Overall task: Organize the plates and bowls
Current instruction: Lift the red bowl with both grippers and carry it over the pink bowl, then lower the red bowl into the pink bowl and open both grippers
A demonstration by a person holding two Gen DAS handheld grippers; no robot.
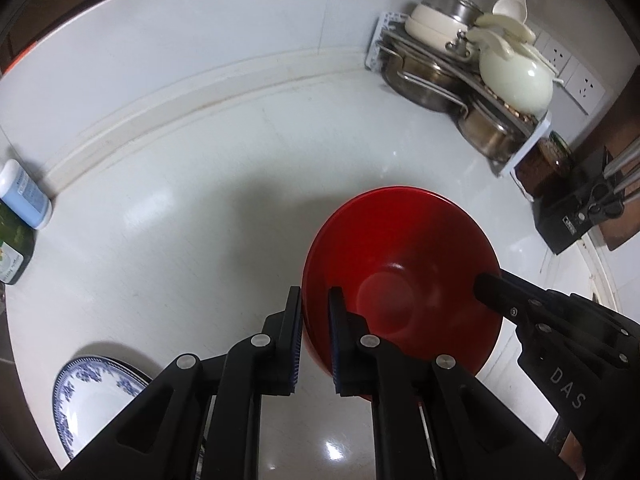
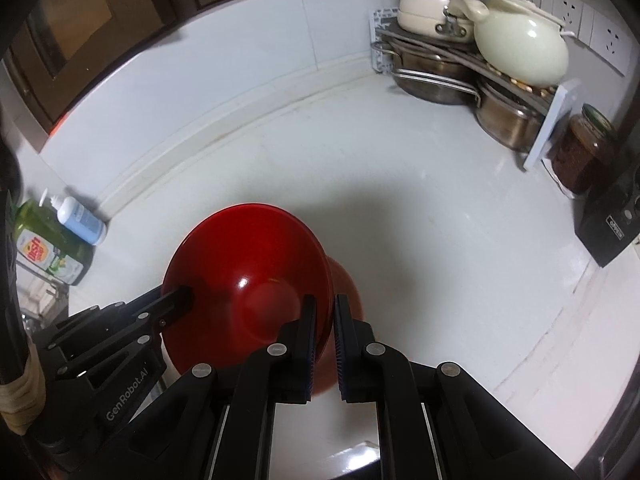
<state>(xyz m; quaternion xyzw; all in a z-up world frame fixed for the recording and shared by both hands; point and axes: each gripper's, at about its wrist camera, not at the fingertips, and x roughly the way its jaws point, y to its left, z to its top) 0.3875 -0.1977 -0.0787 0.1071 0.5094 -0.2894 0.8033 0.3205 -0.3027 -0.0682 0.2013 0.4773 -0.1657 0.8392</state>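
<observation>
1. Left wrist view: the red bowl sits tilted above the white counter, its rim pinched between the narrowly parted fingers of the left gripper.
2. Right wrist view: the right gripper clamps the opposite rim of the same bowl, one finger inside and one outside.
3. A blue-patterned plate lies on the counter near the left gripper.
4. In the far corner a rack of pots stands, with a jar beside it.
5. A green soap bottle and a white bottle stand together at the left.
</observation>
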